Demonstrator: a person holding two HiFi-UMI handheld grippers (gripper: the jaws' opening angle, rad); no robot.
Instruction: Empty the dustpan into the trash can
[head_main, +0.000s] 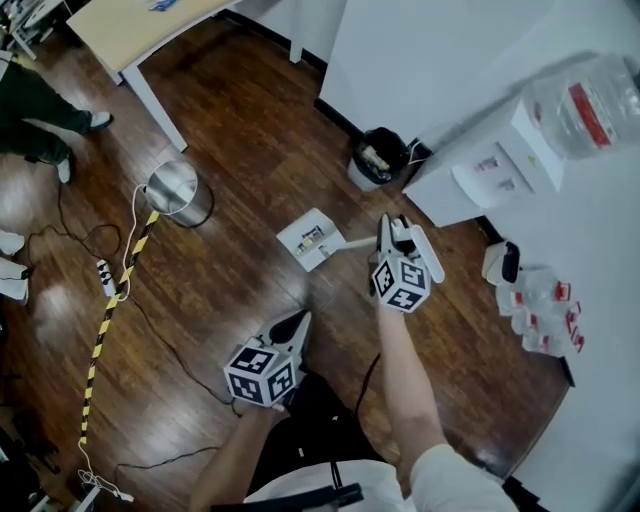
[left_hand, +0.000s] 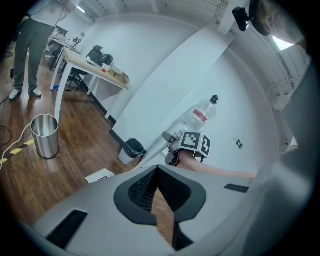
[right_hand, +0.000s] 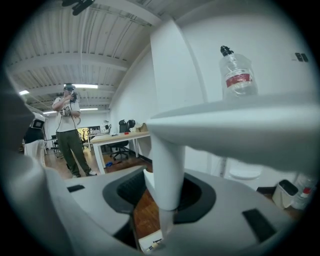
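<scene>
Right gripper (head_main: 390, 230) is clamped on the white handle (head_main: 358, 241) of the dustpan (head_main: 312, 240); the handle runs up between its jaws in the right gripper view, so a firm hold. The pan hangs just ahead of that gripper and a bit to its left, roughly level, over the wood floor (head_main: 250, 140). Small bits of litter show inside it, so it is not emptied.

Left gripper (head_main: 298, 322) sits behind and left of the right one. Its jaw tips meet, with nothing between them and only floor showing through. It's idle.

Further ahead of the right gripper, past the pan, is the black trash can (head_main: 380, 157) with a liner, against the wall beside a water dispenser (head_main: 490, 165). It's near the pan but clearly apart from it. A steel bin (head_main: 178, 192) stands well off to the left. Can't tell which is meant; the black one is closer. Far off are a desk (head_main: 130, 30) and a person (right_hand: 70, 130).

Progress: pickup looks done, carry partway. Left: bring the pan over the can's mouth, tip it, shake out.
</scene>
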